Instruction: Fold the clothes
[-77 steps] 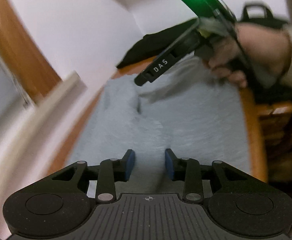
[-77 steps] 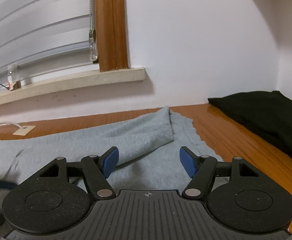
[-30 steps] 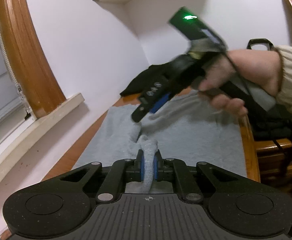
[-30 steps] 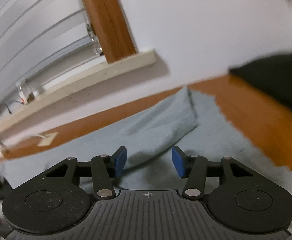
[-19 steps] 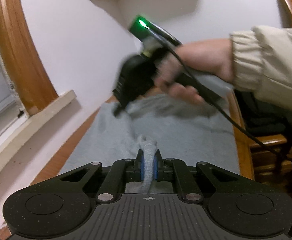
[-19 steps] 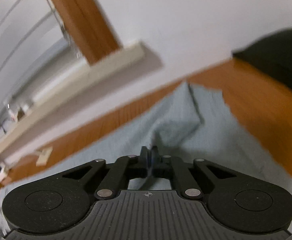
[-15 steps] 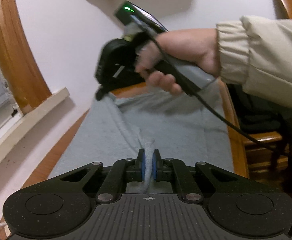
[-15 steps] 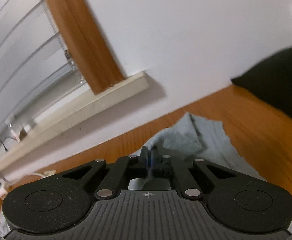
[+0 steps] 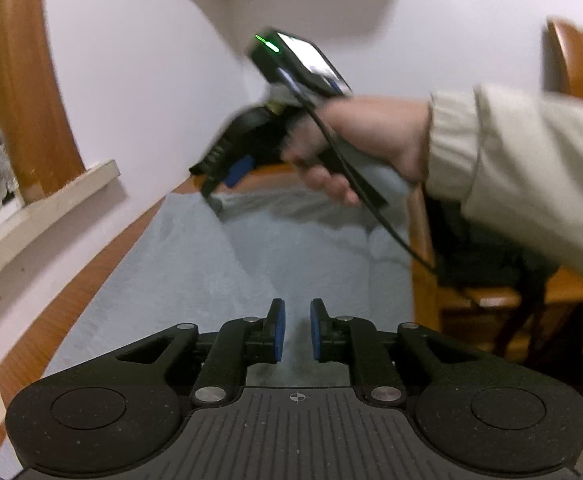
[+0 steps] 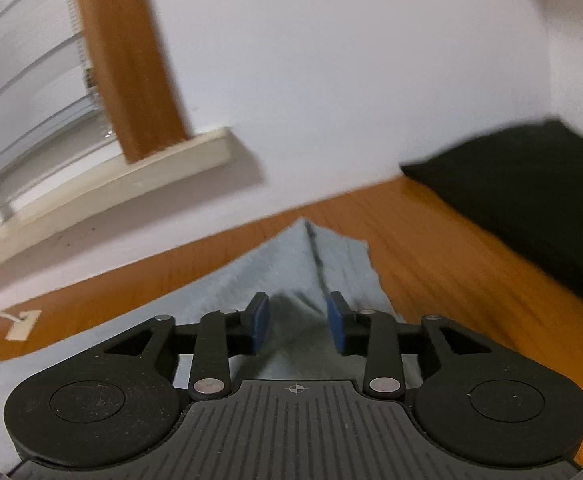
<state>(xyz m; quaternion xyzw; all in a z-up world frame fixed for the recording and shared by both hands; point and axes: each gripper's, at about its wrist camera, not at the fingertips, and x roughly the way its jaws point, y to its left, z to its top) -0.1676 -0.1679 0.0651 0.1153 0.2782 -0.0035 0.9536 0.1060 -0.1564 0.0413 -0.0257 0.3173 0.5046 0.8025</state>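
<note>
Both hand-held grippers, left (image 9: 296, 328) and right (image 10: 297, 322), spread, empty, over grey garment (image 9: 219, 264).

My worktop (image 10: 443, 248) is orange-brown wood running along the white wall. A grey garment (image 9: 219, 264) lies spread flat over most of it. A black cloth (image 10: 531, 184) lies at the far end, apart from the garment.

We have let go: our left gripper (image 9: 296, 330) and right gripper (image 10: 297, 330) now gape, the grey garment (image 9: 227, 272) lying released at frame centre.
</note>
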